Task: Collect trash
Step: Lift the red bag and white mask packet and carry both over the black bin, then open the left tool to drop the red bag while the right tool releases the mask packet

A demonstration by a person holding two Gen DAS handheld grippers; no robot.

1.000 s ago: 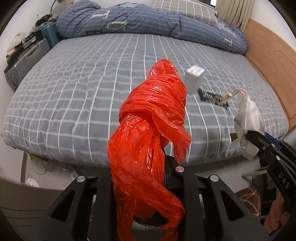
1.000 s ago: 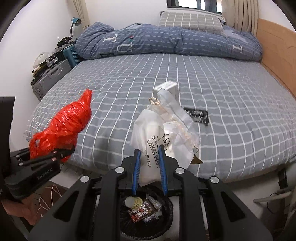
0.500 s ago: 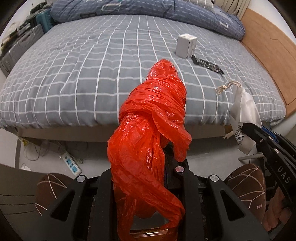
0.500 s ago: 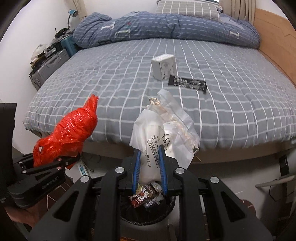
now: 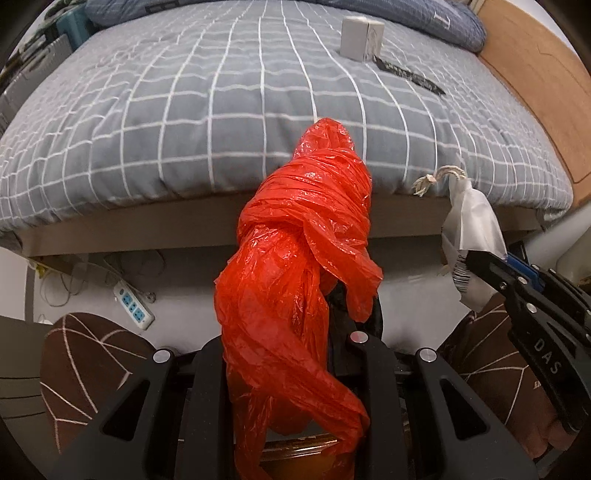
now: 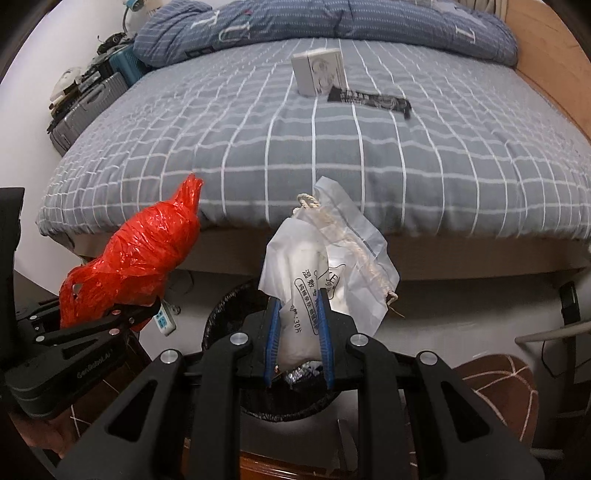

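Trash, a white printed bag (image 6: 314, 273), is pinched in the right claw (image 6: 297, 332) above the black bin (image 6: 221, 317); the left claw (image 5: 295, 332), at nine o'clock, grips a red bag (image 5: 299, 258). Best centre each over the bin before spreading.

Crumpled red plastic bag (image 5: 303, 258) twisted upright, held off the floor. White printed bag (image 6: 325, 266) w/ rope handle, above black-lined trash bin (image 6: 221, 314). Small white box (image 6: 319, 72) upright & flat black wrapper (image 6: 369, 99) on bed.

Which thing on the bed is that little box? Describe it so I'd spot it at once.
Look at the grey checked bed, toward the far end near the rolled blue duvet. The small white box stands upright there, with a flat black wrapper lying beside it; it is the only upright thing on the cover.
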